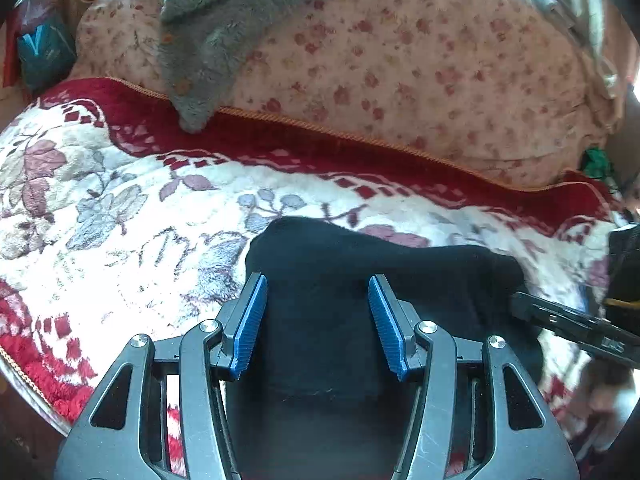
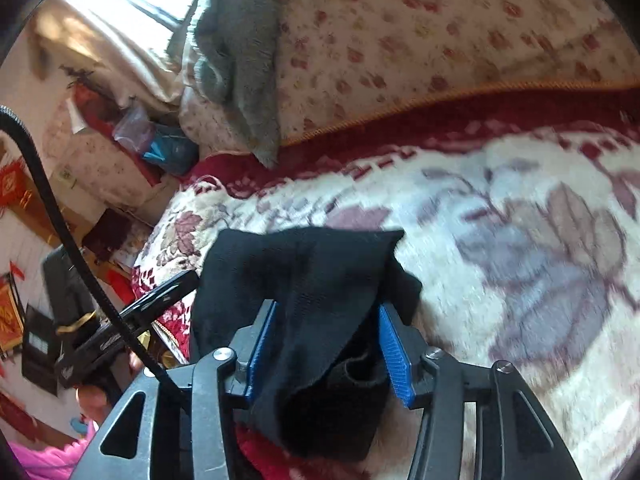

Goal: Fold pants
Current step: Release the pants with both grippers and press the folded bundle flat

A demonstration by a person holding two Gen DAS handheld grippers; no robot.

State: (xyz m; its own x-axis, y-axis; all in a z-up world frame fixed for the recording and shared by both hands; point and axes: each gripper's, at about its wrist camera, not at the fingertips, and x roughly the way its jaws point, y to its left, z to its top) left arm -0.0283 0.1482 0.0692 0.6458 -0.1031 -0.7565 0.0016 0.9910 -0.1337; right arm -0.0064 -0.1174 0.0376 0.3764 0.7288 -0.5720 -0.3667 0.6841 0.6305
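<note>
Pants (image 1: 360, 280) lie bunched in a dark heap near the front edge of the floral blanket (image 1: 120, 208), so we judge folding barely begun: our left gripper (image 1: 318, 320) hovers wide and empty, our right gripper (image 2: 326, 344) has fabric between its jaws.

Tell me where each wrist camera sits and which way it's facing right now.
Left wrist: on the left gripper, looking down over open blue pads at black pants on the floral blanket; right gripper's finger at right edge.
Right wrist: on the right gripper, pants bunched between its pads; left gripper at left.
Shared: pants, blanket, grey plush.
</note>
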